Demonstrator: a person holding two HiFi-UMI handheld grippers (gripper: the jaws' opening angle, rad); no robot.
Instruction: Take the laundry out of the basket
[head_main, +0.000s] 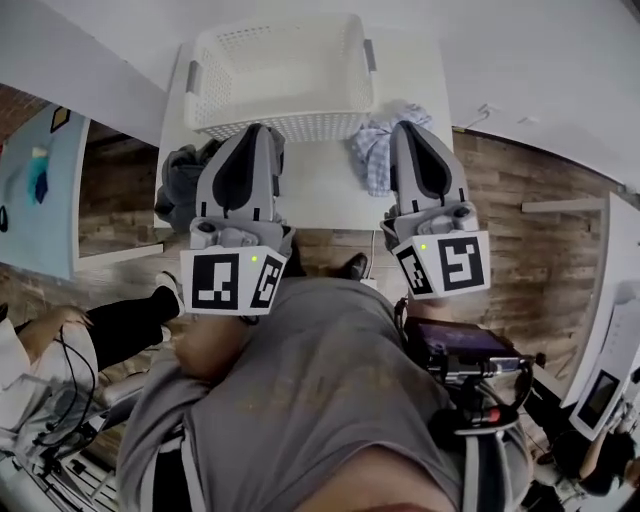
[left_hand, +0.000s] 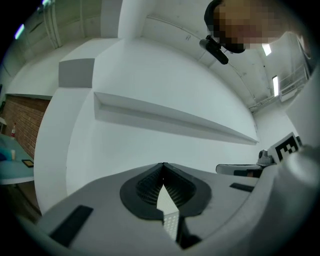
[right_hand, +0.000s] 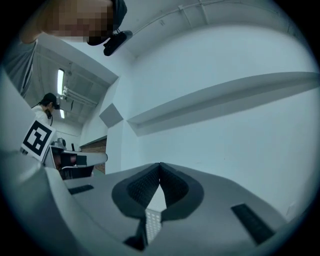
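Observation:
The white laundry basket (head_main: 285, 120) stands at the far side of a small white table (head_main: 320, 195), and its inside looks bare. A dark grey garment (head_main: 180, 182) hangs over the table's left edge. A blue checked cloth (head_main: 375, 150) lies on the table at the basket's right corner. My left gripper (head_main: 258, 128) is raised in front of the basket, shut, with nothing in it. My right gripper (head_main: 408, 126) is raised over the blue cloth, also shut and empty. Both gripper views show only white wall beyond the closed tips of the left gripper (left_hand: 163, 164) and the right gripper (right_hand: 160, 164).
Wooden floor surrounds the table. A seated person (head_main: 60, 340) with cables is at the lower left. A light blue board (head_main: 35, 190) stands on the left. A device on a stand (head_main: 465, 345) is at the lower right.

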